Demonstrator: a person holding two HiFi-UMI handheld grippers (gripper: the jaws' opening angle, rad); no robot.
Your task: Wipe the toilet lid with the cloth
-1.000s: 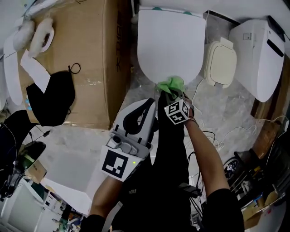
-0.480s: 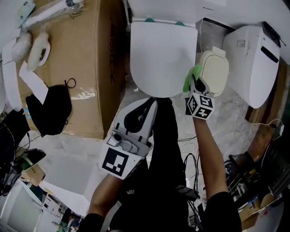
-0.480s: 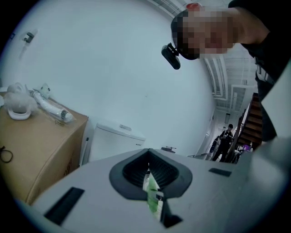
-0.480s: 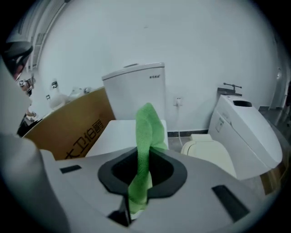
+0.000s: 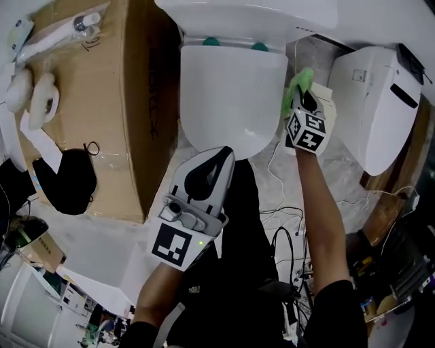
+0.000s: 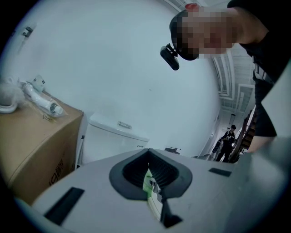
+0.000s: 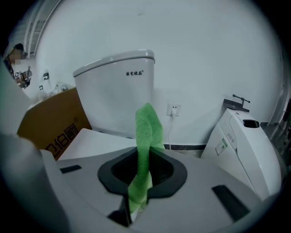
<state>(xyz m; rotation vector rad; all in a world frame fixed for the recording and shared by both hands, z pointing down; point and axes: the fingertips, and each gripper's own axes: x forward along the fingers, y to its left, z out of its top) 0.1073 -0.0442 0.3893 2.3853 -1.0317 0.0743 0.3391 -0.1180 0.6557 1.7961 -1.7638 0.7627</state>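
Note:
The white toilet lid [image 5: 231, 95] lies closed below the tank [image 5: 245, 13] at the top middle of the head view. My right gripper [image 5: 300, 95] is shut on the green cloth [image 5: 299, 81], just off the lid's right edge; whether the cloth touches the lid is unclear. In the right gripper view the cloth [image 7: 146, 136] stands up out of the jaws, with the lid [image 7: 91, 142] low on the left and the tank [image 7: 113, 88] behind. My left gripper [image 5: 216, 158] hovers at the lid's front edge, shut with nothing in it.
A large cardboard box [image 5: 88, 102] stands left of the toilet, a black bag [image 5: 68, 180] at its near end. A beige lid [image 5: 332, 102] and a second white toilet unit [image 5: 380, 102] sit on the right. Cables [image 5: 285, 204] trail over the floor.
My right gripper has carried the cloth from the lid's front edge round to its right side, up toward the tank. The left gripper has stayed put.

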